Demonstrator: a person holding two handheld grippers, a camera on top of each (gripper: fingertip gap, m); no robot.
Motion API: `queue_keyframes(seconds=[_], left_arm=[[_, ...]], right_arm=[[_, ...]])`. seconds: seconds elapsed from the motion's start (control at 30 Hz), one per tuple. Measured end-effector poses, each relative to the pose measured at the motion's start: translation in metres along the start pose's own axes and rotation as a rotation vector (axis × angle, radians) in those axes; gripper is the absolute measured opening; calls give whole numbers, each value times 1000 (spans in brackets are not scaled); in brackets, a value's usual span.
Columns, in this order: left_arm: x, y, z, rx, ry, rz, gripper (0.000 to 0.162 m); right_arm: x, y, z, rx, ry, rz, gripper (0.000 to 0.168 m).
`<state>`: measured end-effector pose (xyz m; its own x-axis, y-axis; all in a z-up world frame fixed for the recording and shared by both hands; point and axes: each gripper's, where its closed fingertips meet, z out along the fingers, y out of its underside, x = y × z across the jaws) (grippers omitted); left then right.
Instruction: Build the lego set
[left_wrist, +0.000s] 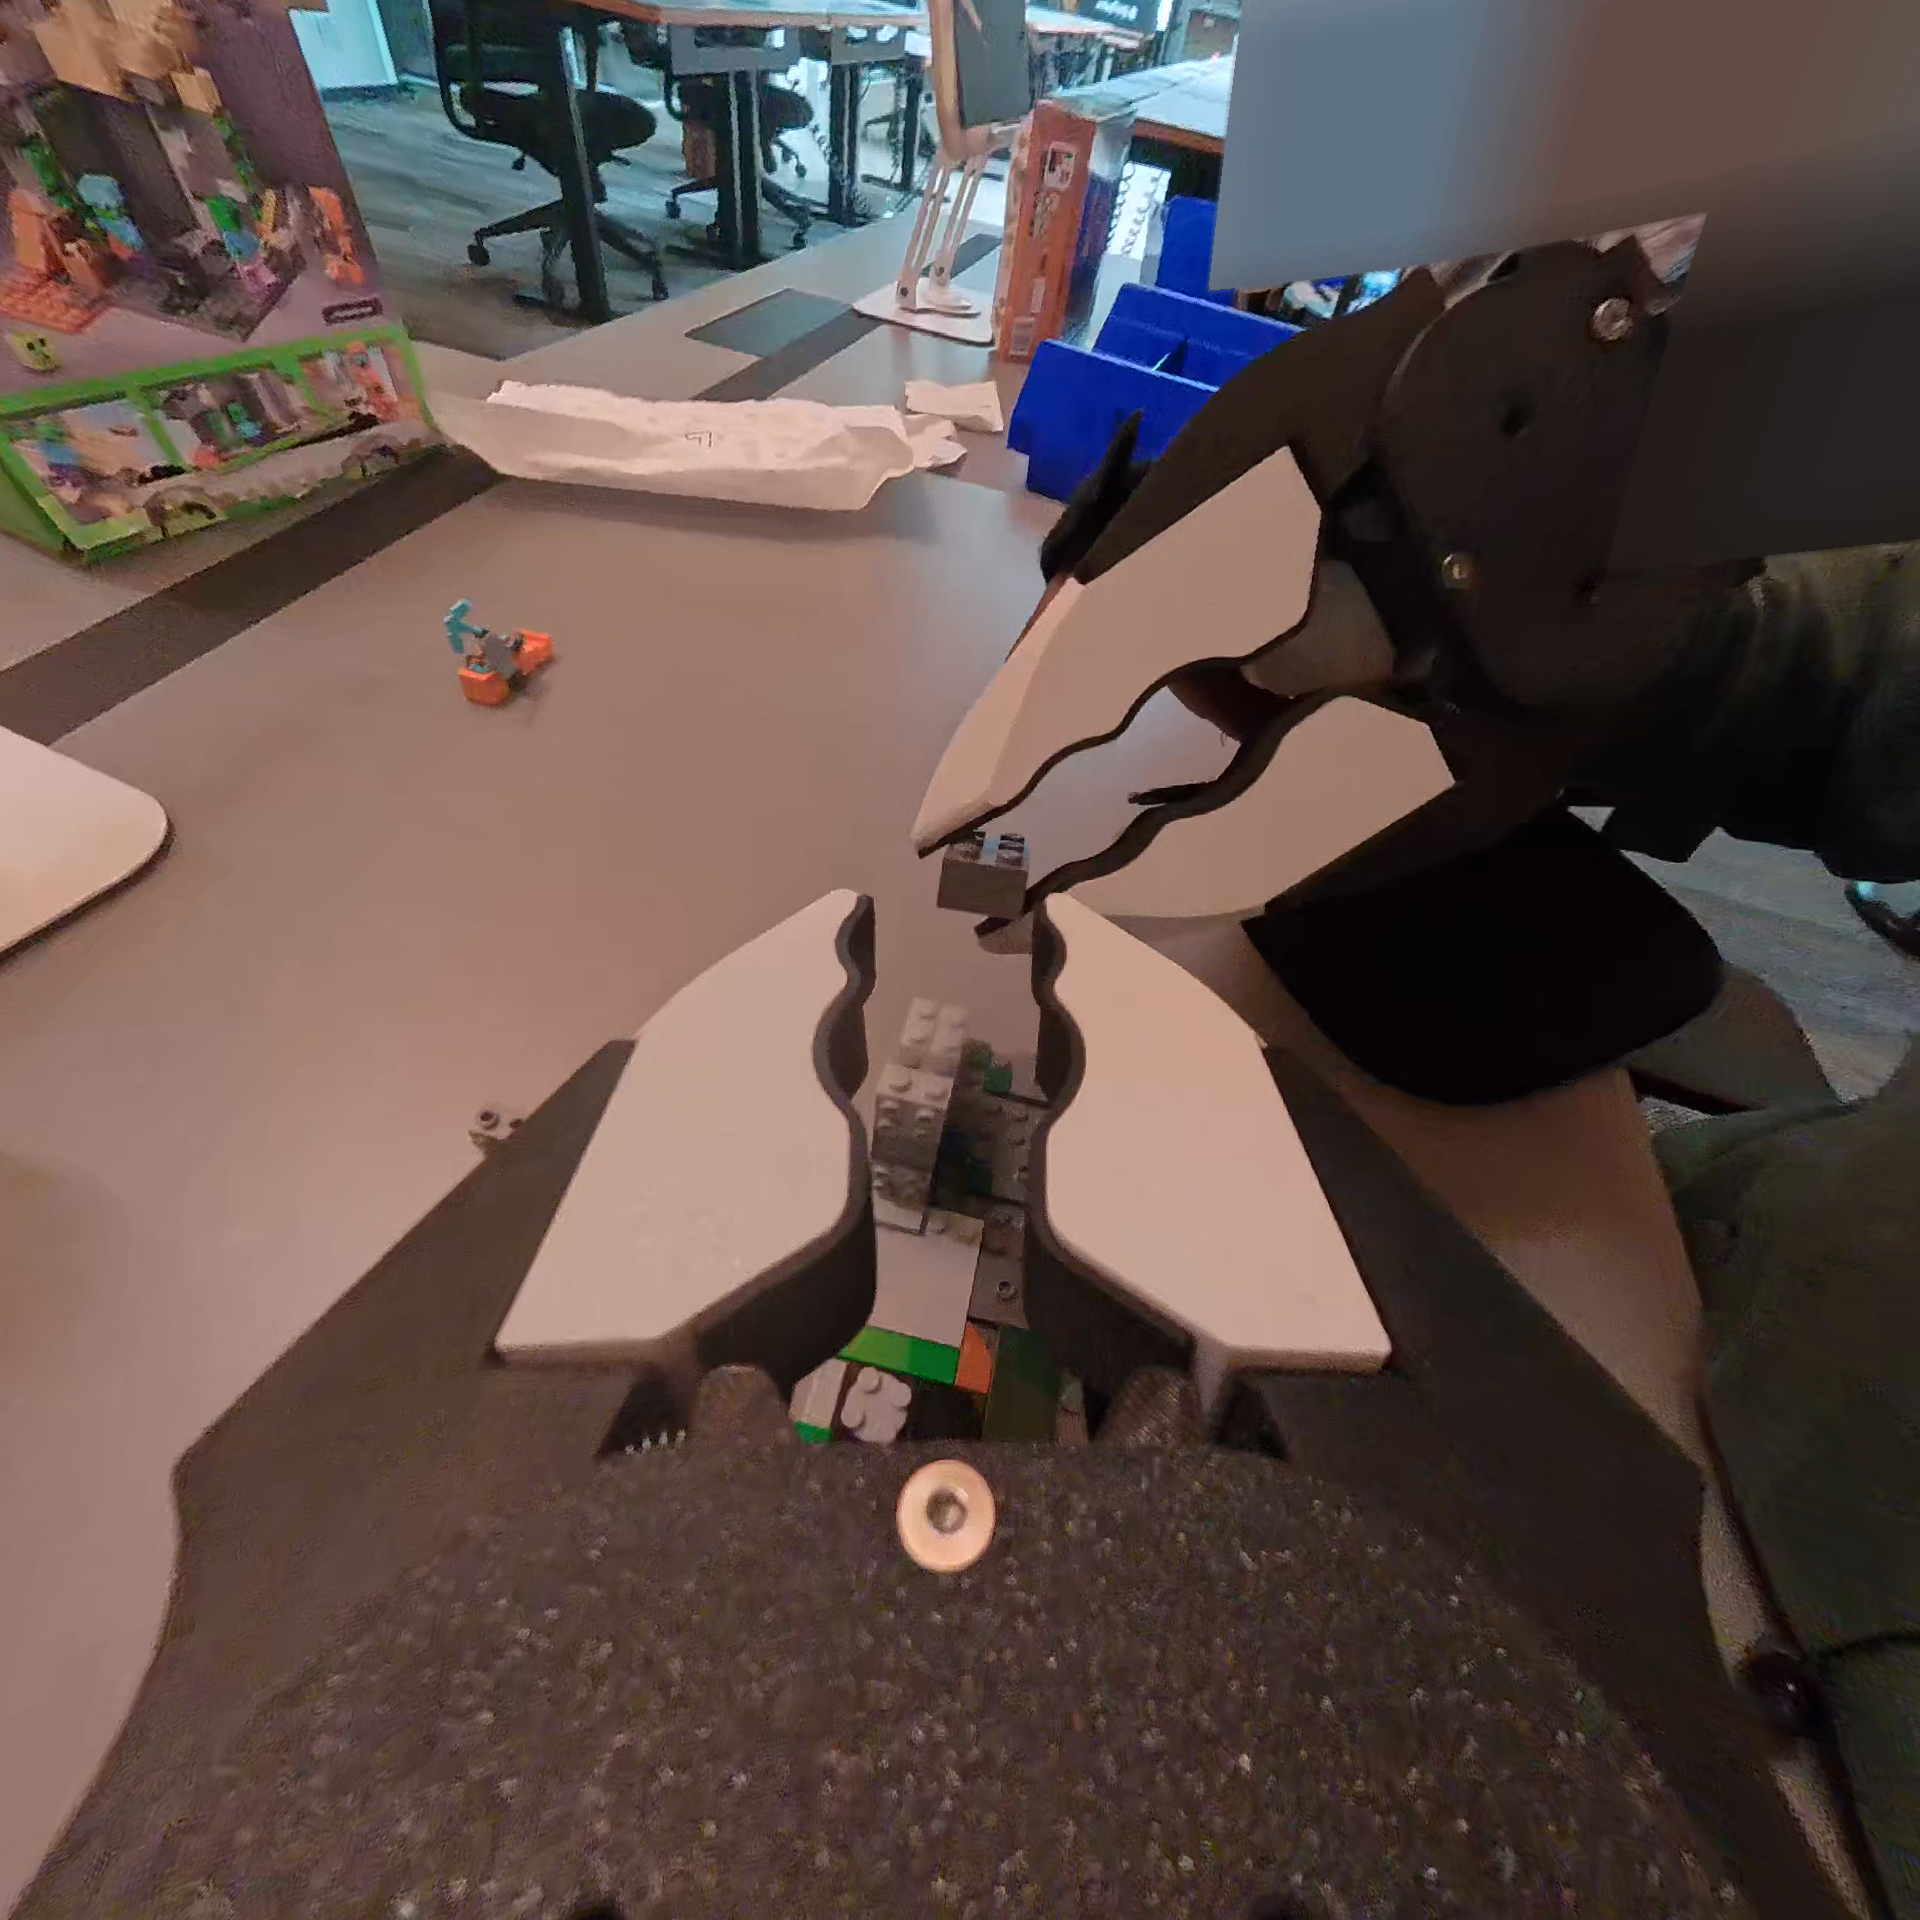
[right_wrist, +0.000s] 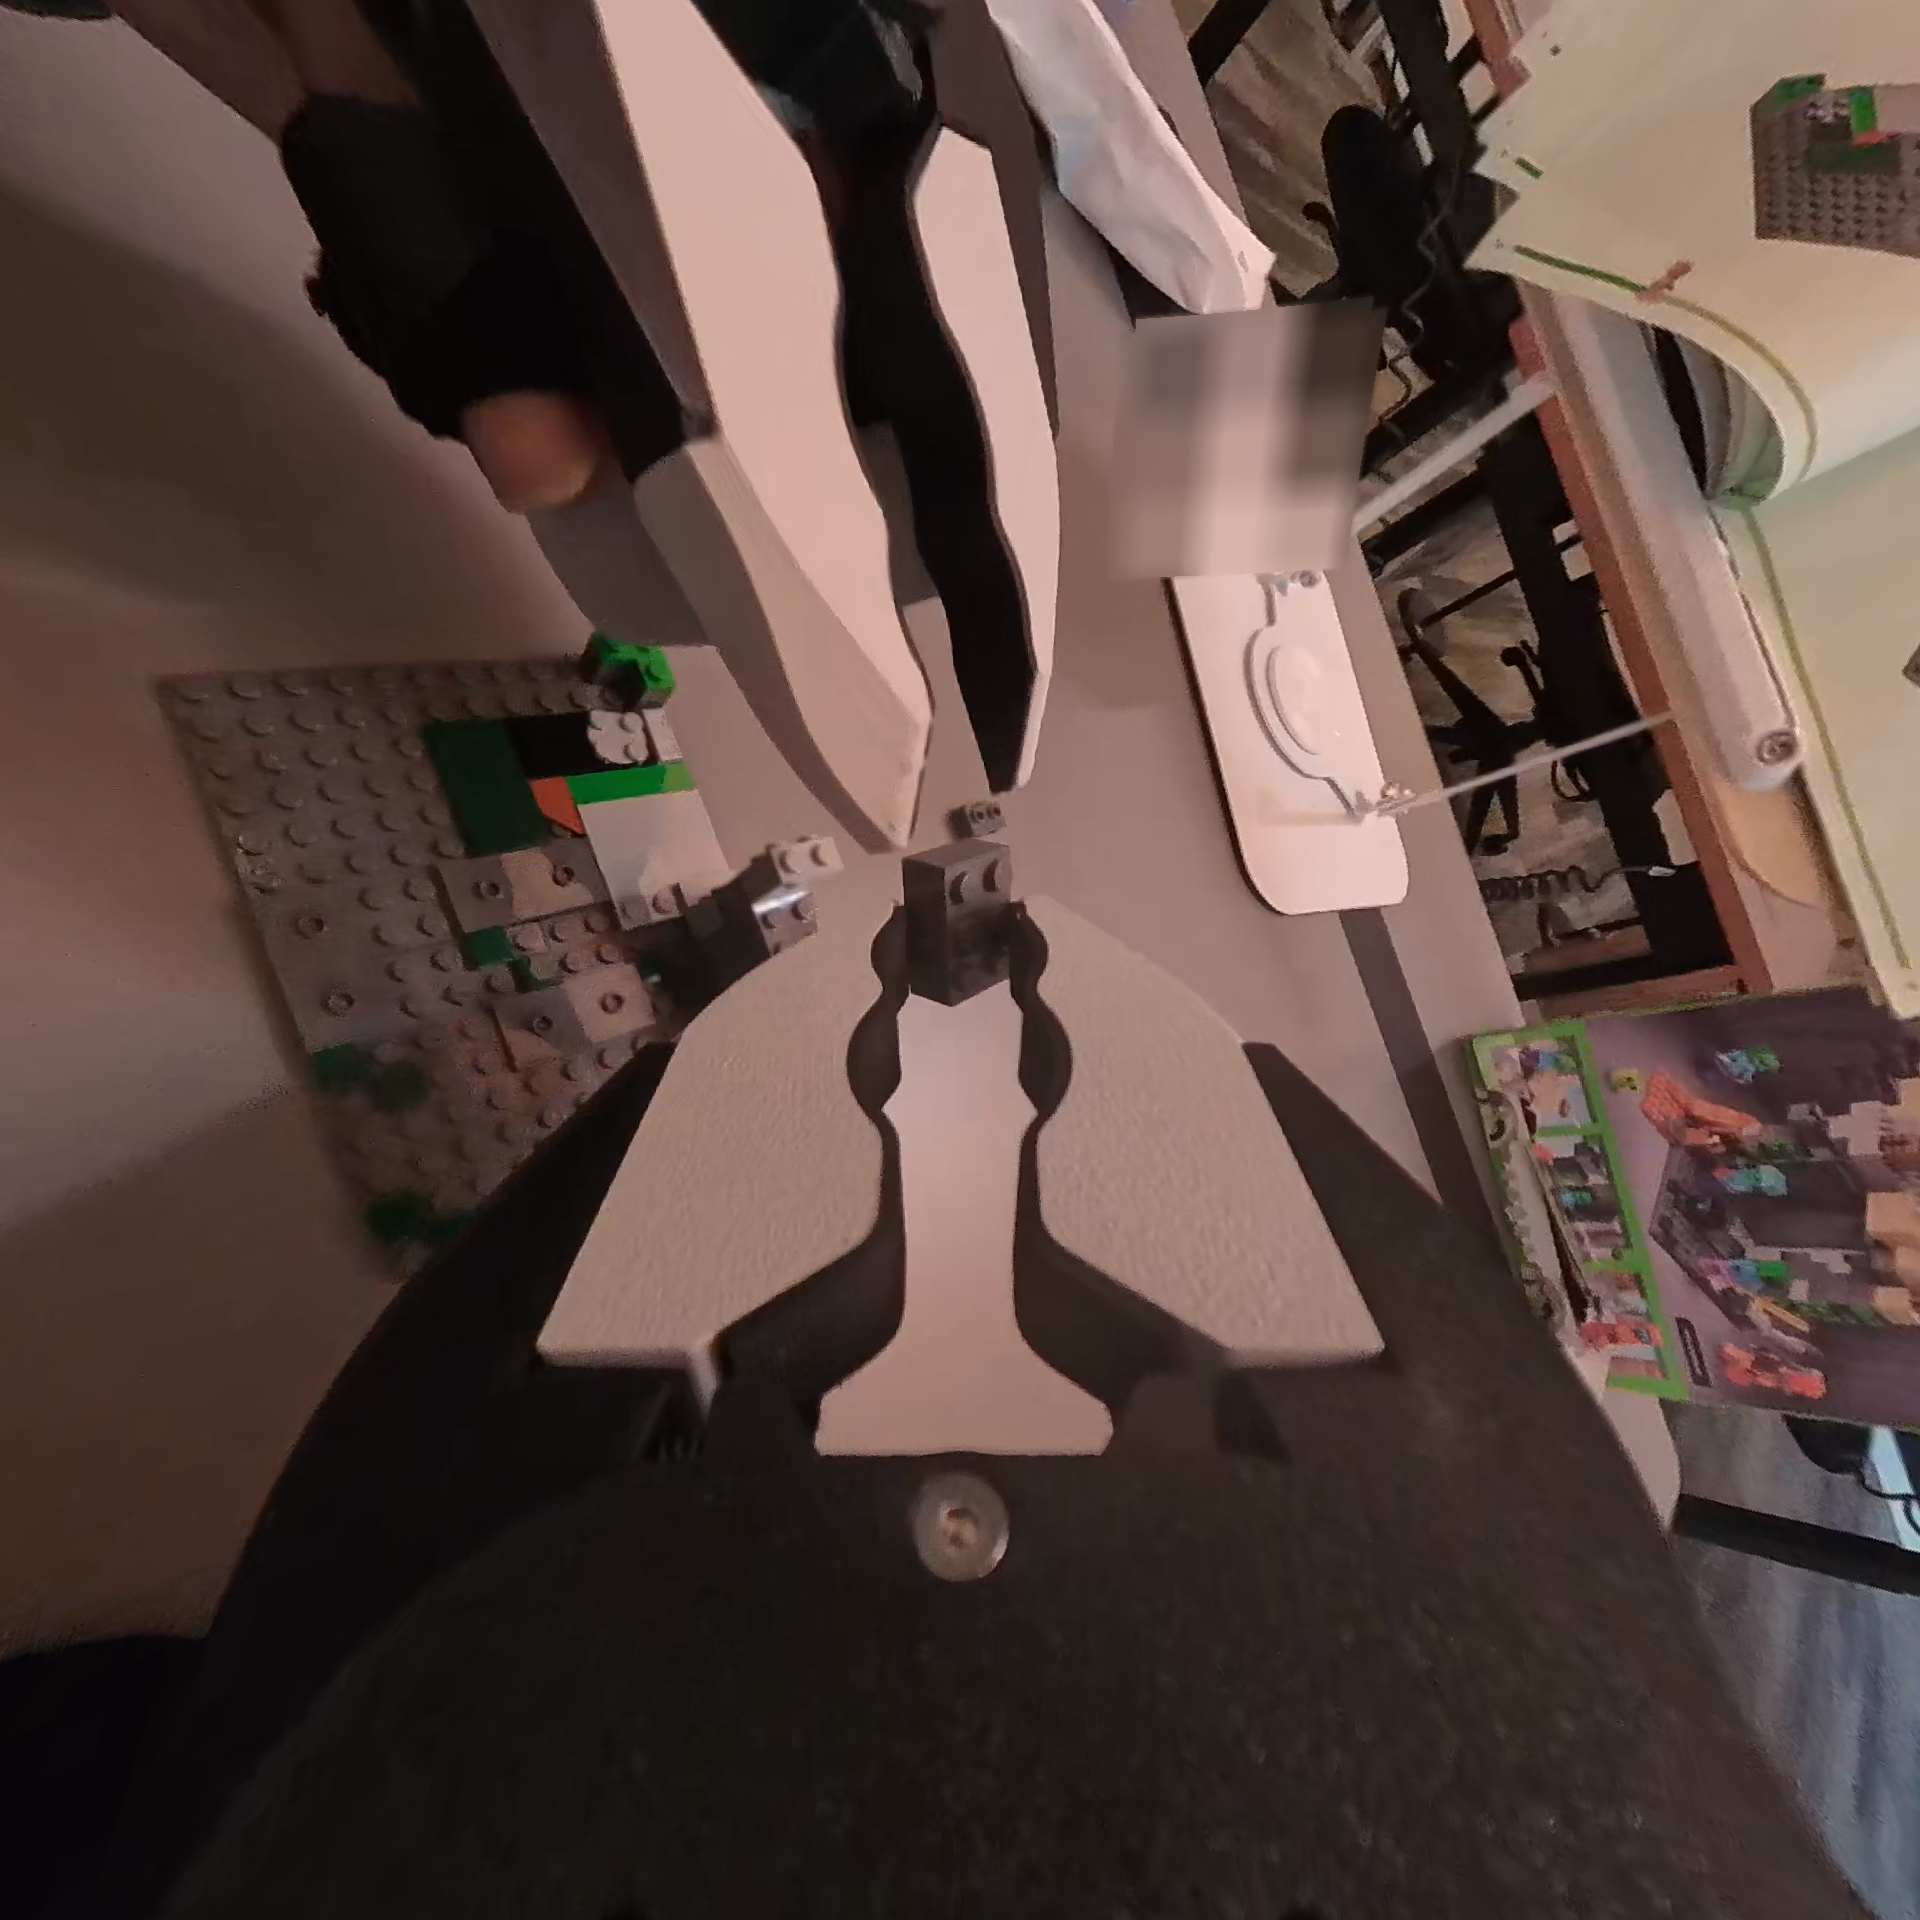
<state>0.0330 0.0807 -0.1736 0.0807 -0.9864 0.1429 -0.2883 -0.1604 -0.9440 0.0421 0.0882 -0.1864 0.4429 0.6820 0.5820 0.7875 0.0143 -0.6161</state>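
Observation:
My right gripper (right_wrist: 958, 925) is shut on a dark grey 2x2 brick (right_wrist: 954, 935) by its tips. In the left wrist view it (left_wrist: 977, 878) comes in from the right, holding the brick (left_wrist: 982, 871) just beyond my left fingertips. My left gripper (left_wrist: 954, 902) is open and empty, held above the partly built model (left_wrist: 920, 1112) of grey, green and white bricks. The model stands on a grey baseplate (right_wrist: 312, 810), at the left in the right wrist view. The left gripper (right_wrist: 951, 810) reaches down from the top there.
An orange minifigure (left_wrist: 501, 660) lies on the grey table (left_wrist: 416, 935). The set's box (left_wrist: 187, 312) stands far left, with a white paper bag (left_wrist: 686, 447) and blue bins (left_wrist: 1143, 384) behind. A small grey piece (right_wrist: 977, 818) lies loose. A white stand base (right_wrist: 1288, 748) sits nearby. Only a small space, under 4 cm, lies between the two pairs of fingers. Left tips and right tips are each some 25 cm from the orange minifigure (left_wrist: 501, 660).

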Motion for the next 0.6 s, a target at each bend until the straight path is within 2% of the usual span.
queue_keyframes(seconds=[0.1,0.2,0.37,0.43,0.6], left_arm=[[2,6,-2,-10,-10,-3,25],[6,7,-5,-9,-5,30,16],[9,9,-10,17,3,88,16],[8,11,-12,25,4,124,15],[9,14,-14,38,24,199,15]], right_arm=[[-7,-6,3,4,15,-34,18],[-9,-10,5,-5,39,-81,18],[-13,-15,5,-7,17,-118,18],[-15,-16,3,1,-57,-111,21],[-21,-13,-7,13,-421,12,27]])
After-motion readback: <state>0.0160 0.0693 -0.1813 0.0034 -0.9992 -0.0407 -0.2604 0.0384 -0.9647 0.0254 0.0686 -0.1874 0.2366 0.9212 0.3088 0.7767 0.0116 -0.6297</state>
